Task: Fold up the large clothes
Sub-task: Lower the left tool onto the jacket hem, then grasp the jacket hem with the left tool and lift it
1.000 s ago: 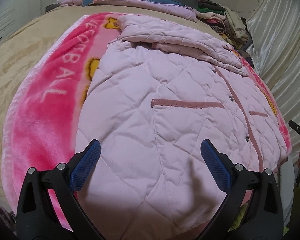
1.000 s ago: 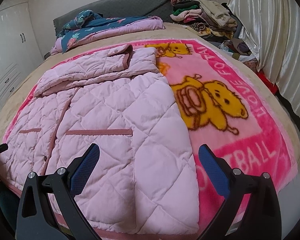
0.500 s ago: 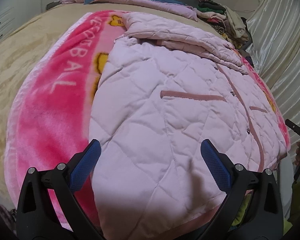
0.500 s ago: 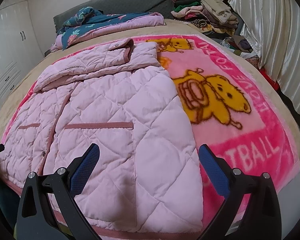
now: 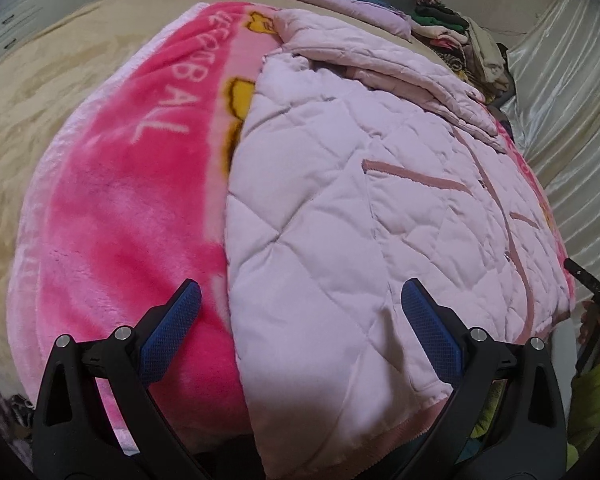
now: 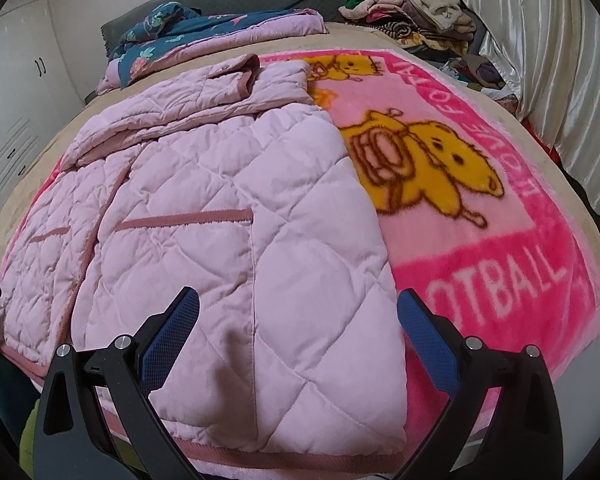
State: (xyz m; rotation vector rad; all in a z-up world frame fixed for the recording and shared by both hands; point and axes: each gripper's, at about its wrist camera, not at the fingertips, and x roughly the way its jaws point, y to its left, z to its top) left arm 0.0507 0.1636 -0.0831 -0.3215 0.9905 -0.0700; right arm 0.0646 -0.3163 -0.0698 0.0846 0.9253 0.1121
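A quilted pink jacket [image 6: 228, 216] lies flat on a pink blanket [image 6: 500, 272] printed with a yellow bear and white letters, and the blanket is spread over a bed [image 6: 512, 120] with a tan cover. No container shows in either view. The jacket's long axis runs from its hem at the near edge of the bed to its collar at the far side, with the front facing up. Its sleeves are folded across the chest near the collar. Two pocket trims and a darker centre strip run along the front. The hem hangs slightly over the near edge of the bed.

The left tongs [image 5: 300, 320] hover above the jacket's left lower corner, spread wide and holding nothing; one blue pad is over the blanket [image 5: 132, 208], the other over the jacket [image 5: 360, 220]. The right tongs [image 6: 298, 322] hover above the right lower corner, also spread wide and empty, with the jacket's side edge between the pads. Both point forward along the bed, towards the collar.

At the far end of the bed lie a dark floral quilt [image 6: 204, 36] and a pile of clothes [image 6: 412, 12]. A shiny curtain [image 6: 560, 40] hangs to the right and white cupboards [image 6: 12, 112] stand to the left.
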